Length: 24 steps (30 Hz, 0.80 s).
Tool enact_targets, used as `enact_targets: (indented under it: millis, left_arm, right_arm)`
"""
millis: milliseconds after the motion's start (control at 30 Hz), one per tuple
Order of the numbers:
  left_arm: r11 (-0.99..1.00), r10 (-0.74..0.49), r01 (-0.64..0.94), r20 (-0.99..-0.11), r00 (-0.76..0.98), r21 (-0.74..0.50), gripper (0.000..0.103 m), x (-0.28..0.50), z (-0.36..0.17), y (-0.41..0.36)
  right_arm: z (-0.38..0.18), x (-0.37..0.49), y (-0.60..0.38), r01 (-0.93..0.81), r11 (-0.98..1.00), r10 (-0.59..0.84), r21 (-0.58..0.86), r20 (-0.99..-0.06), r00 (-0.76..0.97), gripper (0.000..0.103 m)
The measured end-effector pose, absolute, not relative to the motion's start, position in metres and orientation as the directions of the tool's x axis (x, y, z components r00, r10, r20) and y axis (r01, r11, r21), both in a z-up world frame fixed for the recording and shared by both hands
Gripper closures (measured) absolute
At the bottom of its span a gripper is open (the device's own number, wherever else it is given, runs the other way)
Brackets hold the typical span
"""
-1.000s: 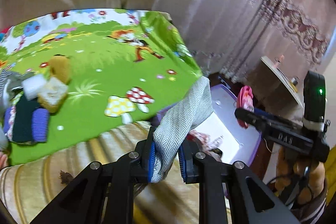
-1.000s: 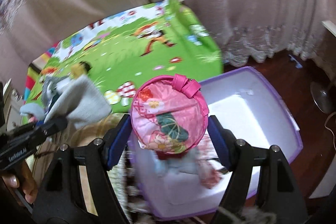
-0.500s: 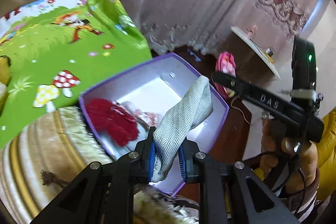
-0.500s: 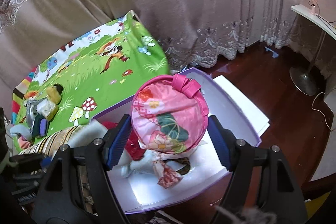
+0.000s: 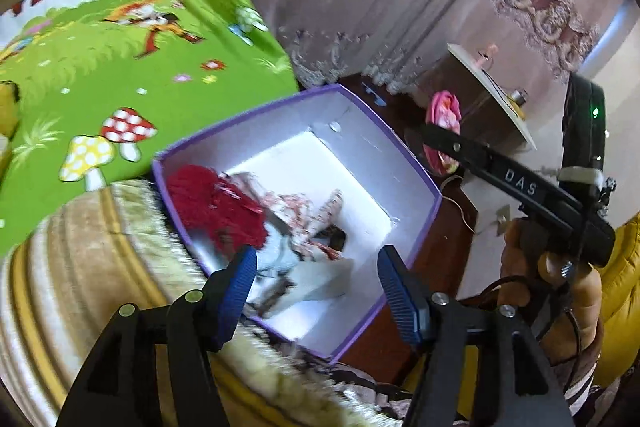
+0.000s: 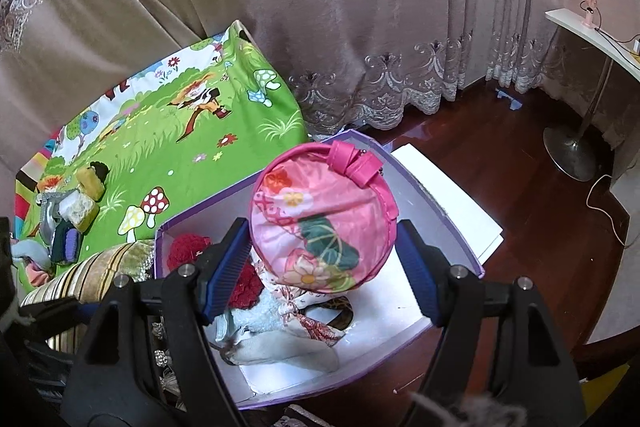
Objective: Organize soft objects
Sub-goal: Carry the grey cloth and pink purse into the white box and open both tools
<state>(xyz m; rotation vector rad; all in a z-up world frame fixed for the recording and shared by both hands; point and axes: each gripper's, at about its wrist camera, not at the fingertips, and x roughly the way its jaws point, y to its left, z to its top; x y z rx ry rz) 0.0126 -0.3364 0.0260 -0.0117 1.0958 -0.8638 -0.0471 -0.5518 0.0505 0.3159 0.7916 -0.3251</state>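
Two black handheld tools with blue ribbed pads

Left tool (image 5: 316,279) and right tool (image 6: 324,267): silver screws, angular black arms; "DAS" lettering, green light, black cable, striped sleeve (image 5: 592,383).

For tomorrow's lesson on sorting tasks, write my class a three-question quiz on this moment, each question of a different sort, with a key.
1. True or false: the left gripper grips a grey cloth.
2. What does the right gripper carry? A) a red woolly item B) a round pink floral bag C) a yellow sponge
3. Fill in: the soft things are being gathered in a white box with a ____ rim.

Key
1. False: its jaws have just been opening, and the grey cloth lies in the box.
2. B, the bag.
3. purple
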Motion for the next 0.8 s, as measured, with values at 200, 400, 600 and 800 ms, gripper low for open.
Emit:
enact_targets:
  millis: [200,400,600,800]
  left_arm:
    - [0.743,-0.595,0.545,-0.758,0.269,-0.389,0.039,0.026,0.033,-0.303]
    - [0.768,-0.591,0.494,-0.748,0.301,-0.408,0.039,0.037,0.033,-0.279]
    - [0.776,-0.586,0.488,-0.743,0.324,-0.399,0.039,0.039,0.035,-0.268]
    - [0.791,-0.579,0.462,-0.736,0.352,-0.401,0.039,0.043,0.037,-0.249]
  right_arm:
    - [0.048,-0.029,-0.54,0.368,0.919,-0.149,0.14,-0.741,0.655,0.027]
    - [0.047,-0.001,-0.525,0.318,0.939,-0.12,0.134,-0.737,0.666,0.026]
    - [0.038,0.026,-0.507,0.275,0.953,-0.09,0.129,-0.744,0.663,0.018]
    - [0.035,0.031,-0.492,0.251,0.962,-0.081,0.113,-0.756,0.649,0.018]
